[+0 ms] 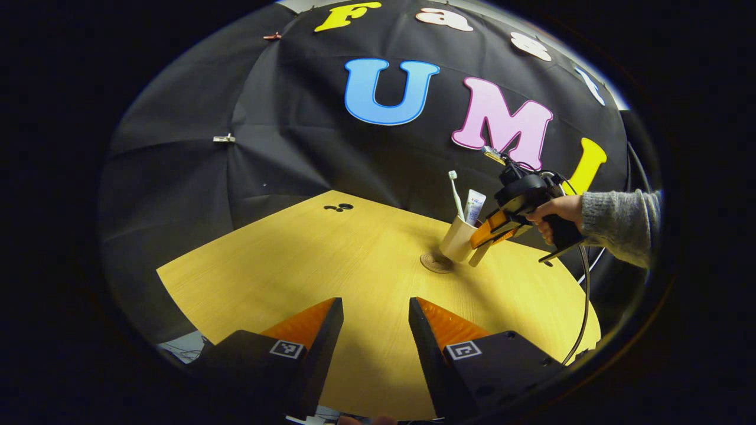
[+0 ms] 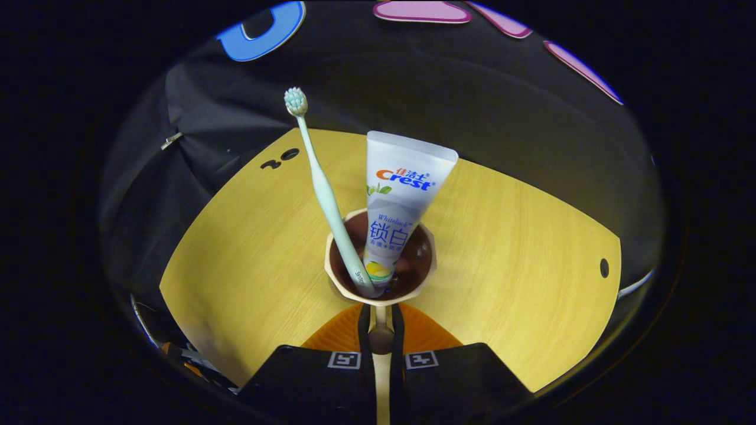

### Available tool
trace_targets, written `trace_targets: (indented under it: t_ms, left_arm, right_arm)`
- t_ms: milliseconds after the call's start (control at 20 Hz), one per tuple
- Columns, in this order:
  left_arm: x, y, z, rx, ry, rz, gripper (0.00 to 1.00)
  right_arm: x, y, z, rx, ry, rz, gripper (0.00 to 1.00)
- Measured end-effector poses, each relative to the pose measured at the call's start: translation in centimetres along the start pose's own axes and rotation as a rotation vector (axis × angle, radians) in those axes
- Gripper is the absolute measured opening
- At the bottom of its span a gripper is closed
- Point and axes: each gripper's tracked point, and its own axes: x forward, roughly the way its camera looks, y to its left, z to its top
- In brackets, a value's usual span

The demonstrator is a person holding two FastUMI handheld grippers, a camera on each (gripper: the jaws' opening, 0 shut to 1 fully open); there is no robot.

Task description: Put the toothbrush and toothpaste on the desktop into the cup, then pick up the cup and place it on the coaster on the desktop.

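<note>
A beige cup with a dark inside holds a pale green toothbrush and a white toothpaste tube, both standing up out of it. My right gripper is shut on the cup's handle, which is pinched between its fingers. In the left gripper view the same cup tilts in the right gripper, its base at the right edge of the round brown coaster; whether they touch is unclear. My left gripper is open over the near table with nothing between its fingers.
The yellow wooden table has dark holes at the far left and near its right edge. A hand in a grey sleeve holds the right gripper, and a cable hangs from it.
</note>
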Motion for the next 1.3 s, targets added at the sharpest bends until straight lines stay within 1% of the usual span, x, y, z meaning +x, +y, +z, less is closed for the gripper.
trace_targets:
  t_ms: [200,400,500,700,900,950,1050,1200,1250,1300]
  left_arm:
    - [-0.2,1.0,-0.1,-0.017,-0.001,0.023,0.72]
    - [-0.1,1.7,-0.1,-0.027,-0.003,0.037,0.72]
    - [-0.1,1.8,-0.1,-0.030,-0.002,0.041,0.72]
    - [0.4,1.8,-0.2,-0.033,-0.001,0.040,0.73]
    - [0.6,1.5,0.1,-0.035,-0.004,0.036,0.72]
    - [0.6,1.4,0.3,-0.034,-0.007,0.036,0.73]
    - [0.5,1.5,0.4,-0.031,-0.009,0.037,0.72]
    - [0.3,1.4,0.6,-0.028,-0.014,0.037,0.72]
    - [0.2,1.4,0.7,-0.028,-0.016,0.038,0.72]
    - [0.1,1.4,0.7,-0.028,-0.017,0.038,0.72]
  right_arm:
    - [2.4,2.9,-0.2,-0.033,0.031,0.009,0.13]
    - [4.0,4.2,-0.2,-0.054,0.049,-0.003,0.12]
    - [4.5,4.3,-0.2,-0.055,0.052,-0.009,0.12]
    - [4.3,4.3,-0.1,-0.056,0.065,-0.014,0.12]
    - [4.8,4.5,0.0,-0.085,0.075,-0.044,0.12]
    - [4.5,4.5,-0.3,-0.085,0.080,-0.049,0.17]
    - [4.5,4.5,-0.3,-0.081,0.083,-0.052,0.22]
    - [4.5,4.0,-0.6,-0.086,0.090,-0.083,0.26]
    - [4.5,4.0,-0.6,-0.088,0.086,-0.091,0.31]
    - [4.4,4.1,-0.6,-0.085,0.080,-0.093,0.32]
